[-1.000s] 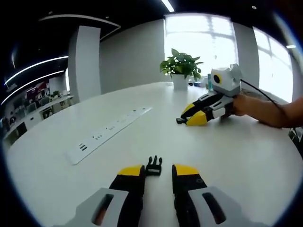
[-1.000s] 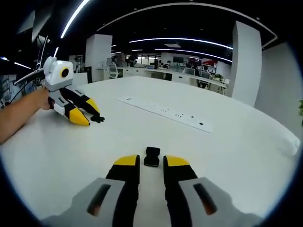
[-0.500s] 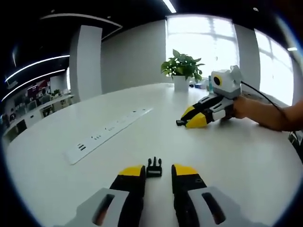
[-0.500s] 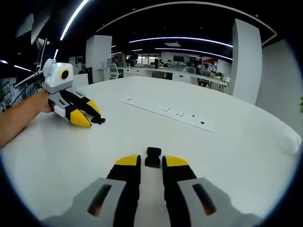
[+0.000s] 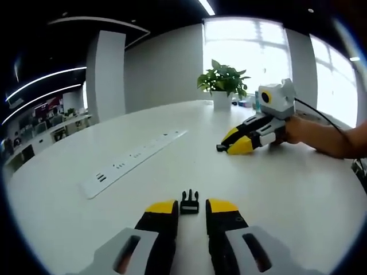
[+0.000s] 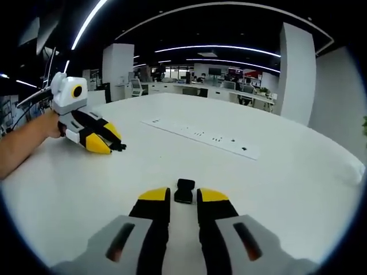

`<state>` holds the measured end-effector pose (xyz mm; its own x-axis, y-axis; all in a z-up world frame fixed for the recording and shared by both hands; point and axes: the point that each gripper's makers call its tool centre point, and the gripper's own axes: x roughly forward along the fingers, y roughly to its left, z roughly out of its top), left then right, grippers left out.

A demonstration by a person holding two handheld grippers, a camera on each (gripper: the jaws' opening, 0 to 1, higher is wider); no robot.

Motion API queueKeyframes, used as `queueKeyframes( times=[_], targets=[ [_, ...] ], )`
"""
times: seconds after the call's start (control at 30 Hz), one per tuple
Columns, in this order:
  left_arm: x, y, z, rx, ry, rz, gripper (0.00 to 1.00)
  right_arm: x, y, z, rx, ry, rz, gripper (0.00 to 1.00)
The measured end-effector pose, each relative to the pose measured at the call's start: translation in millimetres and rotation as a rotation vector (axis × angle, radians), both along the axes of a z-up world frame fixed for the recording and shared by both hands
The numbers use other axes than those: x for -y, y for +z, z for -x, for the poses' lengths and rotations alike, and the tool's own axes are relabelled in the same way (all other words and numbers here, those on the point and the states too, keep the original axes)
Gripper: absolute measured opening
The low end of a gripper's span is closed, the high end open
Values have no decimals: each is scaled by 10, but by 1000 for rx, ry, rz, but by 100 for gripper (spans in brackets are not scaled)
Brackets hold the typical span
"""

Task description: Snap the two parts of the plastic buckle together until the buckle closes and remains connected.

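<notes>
The black pronged half of the buckle (image 5: 189, 202) lies on the white table (image 5: 287, 189), just past my left gripper (image 5: 191, 207). Its yellow-tipped jaws stand open on either side, a narrow gap from the part. The black socket half (image 6: 184, 191) lies between the tips of my right gripper (image 6: 183, 196), which is also open with little room to spare. In the left gripper view, the right gripper (image 5: 234, 144) rests on the table in a person's hand, the socket half (image 5: 219, 148) at its tip. In the right gripper view, the left gripper (image 6: 109, 140) has the pronged half (image 6: 120, 146) at its tip.
A long white power strip (image 5: 135, 157) lies across the table between the two grippers, also visible as the power strip (image 6: 200, 136). A potted plant (image 5: 223, 83) stands at the table's far edge by the window. A forearm (image 5: 332, 134) rests on the table.
Both grippers' jaws have narrowed slightly around their buckle halves. The views have shifted a little; the halves stay on the table.
</notes>
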<state>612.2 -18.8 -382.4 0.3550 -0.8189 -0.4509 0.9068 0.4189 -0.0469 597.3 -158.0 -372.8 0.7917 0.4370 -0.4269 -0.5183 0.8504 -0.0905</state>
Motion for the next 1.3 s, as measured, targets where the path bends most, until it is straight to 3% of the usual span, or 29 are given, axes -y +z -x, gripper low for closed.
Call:
queueKeyframes(
  times=[0.47,0.8,0.93,1.3],
  targets=[
    [-42,7,-28,4,46,-3,13,5,3,-37,-5,-10,0,13],
    [-44,17,-31,2,59,15,13,54,8,-29,-8,-71,-4,21],
    [-44,19,-36,5,59,13,13,100,11,-61,5,-110,10,20],
    [-42,26,-5,-4,57,20,13,33,-20,-61,6,-107,9,15]
  ],
)
